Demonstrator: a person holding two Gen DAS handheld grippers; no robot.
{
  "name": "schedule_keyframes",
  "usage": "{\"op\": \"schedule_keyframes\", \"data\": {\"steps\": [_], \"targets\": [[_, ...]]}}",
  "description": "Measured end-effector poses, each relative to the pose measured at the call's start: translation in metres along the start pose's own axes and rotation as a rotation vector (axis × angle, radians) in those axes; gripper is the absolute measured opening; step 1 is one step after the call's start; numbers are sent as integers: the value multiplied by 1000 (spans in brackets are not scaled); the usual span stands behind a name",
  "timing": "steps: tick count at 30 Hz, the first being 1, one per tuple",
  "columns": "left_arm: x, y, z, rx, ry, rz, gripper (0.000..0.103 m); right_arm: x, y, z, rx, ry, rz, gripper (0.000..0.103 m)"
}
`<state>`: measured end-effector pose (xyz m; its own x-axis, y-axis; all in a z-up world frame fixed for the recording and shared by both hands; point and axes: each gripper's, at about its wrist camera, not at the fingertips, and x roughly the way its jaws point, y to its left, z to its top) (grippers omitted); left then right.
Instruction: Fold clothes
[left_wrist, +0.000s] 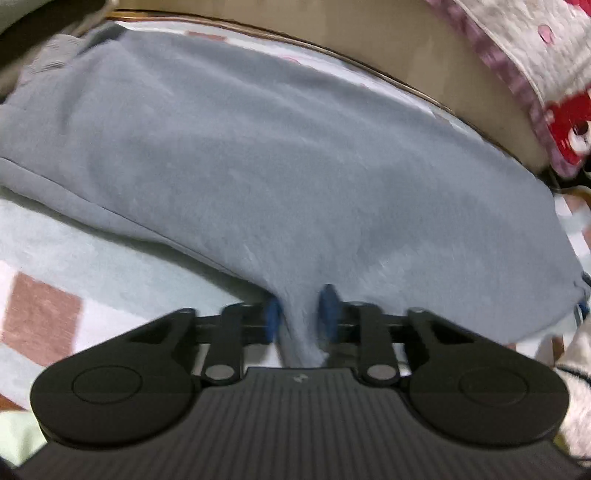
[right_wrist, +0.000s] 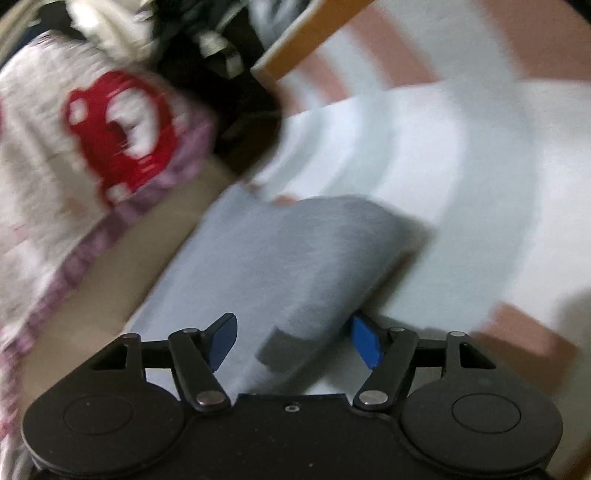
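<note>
A grey-blue fleece garment (left_wrist: 258, 147) lies spread across a checked blanket (left_wrist: 74, 266) in the left wrist view. My left gripper (left_wrist: 300, 316) is shut on a pinched fold at its near edge, and the cloth bunches between the blue pads (left_wrist: 328, 314). In the right wrist view a folded corner of the same garment (right_wrist: 303, 258) reaches in between the fingers of my right gripper (right_wrist: 293, 341). That gripper is open, its blue pads (right_wrist: 365, 343) wide apart and not clamping the cloth. Both views are blurred.
A white and pink cloth with a red motif (right_wrist: 118, 133) lies beyond the garment, also seen at the right edge as the patterned cloth (left_wrist: 569, 140). A beige band (left_wrist: 369, 48) borders the blanket. A wooden edge (right_wrist: 314, 33) and a dark pile (right_wrist: 221, 74) sit further back.
</note>
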<state>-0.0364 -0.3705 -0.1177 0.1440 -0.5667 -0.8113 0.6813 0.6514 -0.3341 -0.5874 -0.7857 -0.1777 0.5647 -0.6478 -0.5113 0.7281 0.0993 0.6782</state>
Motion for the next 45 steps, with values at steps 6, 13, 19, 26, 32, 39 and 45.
{"op": "schedule_keyframes", "data": {"steps": [6, 13, 19, 26, 32, 39, 45], "targets": [[-15, 17, 24, -131, -61, -85, 9, 14, 6, 5, 46, 26, 52, 12], [-17, -40, 53, 230, -125, 118, 9, 37, 54, 43, -67, 65, 60, 10], [-2, -29, 95, 155, -133, 112, 9, 66, 99, 76, -166, 116, 46, 10], [42, -22, 164, 80, -70, 121, 9, 140, 136, 105, -184, 256, -101, 10], [65, -28, 184, 173, -104, 170, 8, 182, 149, 102, -225, 328, -199, 10], [105, -20, 191, 201, -62, 197, 12, 207, 132, 105, -154, 436, -228, 9], [113, -32, 183, 303, -72, 254, 12, 219, 140, 112, -192, 508, -234, 18]]}}
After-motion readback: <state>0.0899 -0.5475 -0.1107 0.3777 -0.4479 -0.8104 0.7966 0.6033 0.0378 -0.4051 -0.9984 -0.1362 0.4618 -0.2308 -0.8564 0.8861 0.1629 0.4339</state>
